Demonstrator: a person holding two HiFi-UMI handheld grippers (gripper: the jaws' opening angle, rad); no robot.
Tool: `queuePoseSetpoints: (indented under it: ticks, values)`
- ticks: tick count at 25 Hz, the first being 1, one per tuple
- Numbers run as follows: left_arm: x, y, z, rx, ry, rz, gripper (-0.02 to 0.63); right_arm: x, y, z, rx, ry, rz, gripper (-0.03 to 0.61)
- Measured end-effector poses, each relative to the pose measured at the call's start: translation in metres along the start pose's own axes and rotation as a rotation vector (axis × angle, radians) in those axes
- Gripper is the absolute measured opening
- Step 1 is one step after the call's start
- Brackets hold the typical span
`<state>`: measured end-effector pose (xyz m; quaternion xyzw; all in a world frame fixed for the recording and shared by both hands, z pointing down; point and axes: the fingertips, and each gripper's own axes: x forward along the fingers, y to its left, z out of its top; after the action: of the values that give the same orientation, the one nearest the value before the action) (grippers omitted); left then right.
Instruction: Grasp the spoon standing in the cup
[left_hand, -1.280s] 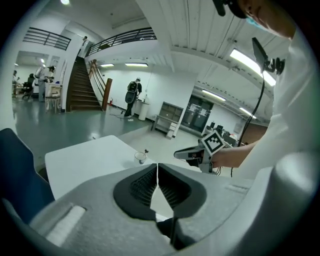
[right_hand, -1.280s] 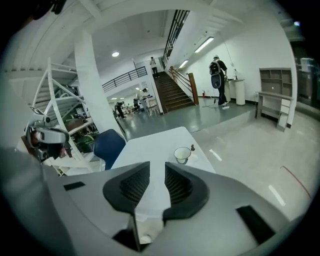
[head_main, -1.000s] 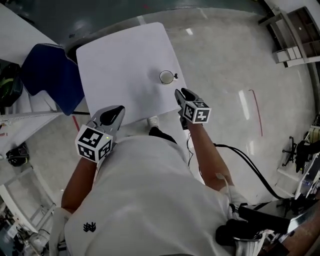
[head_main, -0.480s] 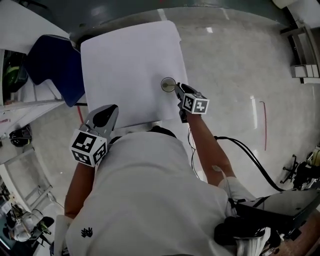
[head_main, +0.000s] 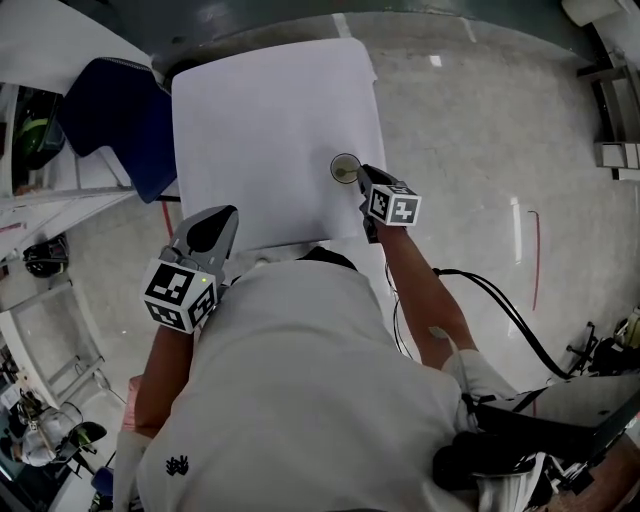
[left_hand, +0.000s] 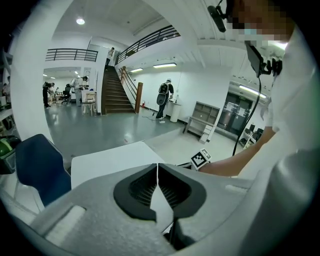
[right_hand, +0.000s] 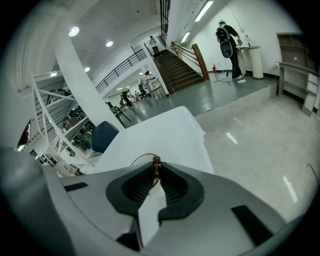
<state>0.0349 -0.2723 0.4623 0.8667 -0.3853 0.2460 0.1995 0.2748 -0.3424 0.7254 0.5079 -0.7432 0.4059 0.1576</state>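
A small round cup (head_main: 345, 167) stands near the right edge of the white table (head_main: 260, 120). A spoon with a brown beaded handle (right_hand: 156, 162) stands upright in it. My right gripper (head_main: 362, 176) is right at the cup, and its jaws are closing with the handle's top pinched between the tips (right_hand: 156, 171). The cup's rim (right_hand: 139, 159) shows just behind the left jaw. My left gripper (head_main: 216, 224) hovers over the table's near edge, far left of the cup. Its jaws (left_hand: 158, 167) are shut with nothing between them.
A blue chair (head_main: 118, 118) stands at the table's left side. A black cable (head_main: 500, 320) trails over the floor to the right of the person's arm. White racks (head_main: 30, 215) stand at the left. People stand far off in the hall near a staircase (left_hand: 115, 95).
My right gripper has moved forward to the cup, and its jaws have come together round the spoon's handle. The left gripper has hardly moved.
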Motion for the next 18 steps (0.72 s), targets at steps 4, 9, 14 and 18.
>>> queuePoseSetpoints:
  ticks: [4,9,14,18]
  values:
    - [-0.015,0.004,-0.006,-0.004,-0.013,0.016,0.017,-0.005,0.005,0.007,-0.023,-0.018,-0.011,0.048]
    - [-0.044,0.018,-0.022,-0.033,-0.034,0.03,0.017,-0.012,0.018,0.013,-0.042,-0.049,-0.042,0.046]
    - [-0.068,0.027,-0.034,-0.033,-0.059,0.025,0.017,-0.022,0.035,0.02,-0.049,-0.083,-0.064,0.046]
    - [-0.088,0.034,-0.041,-0.026,-0.077,0.017,0.017,-0.037,0.049,0.026,-0.056,-0.116,-0.087,0.046]
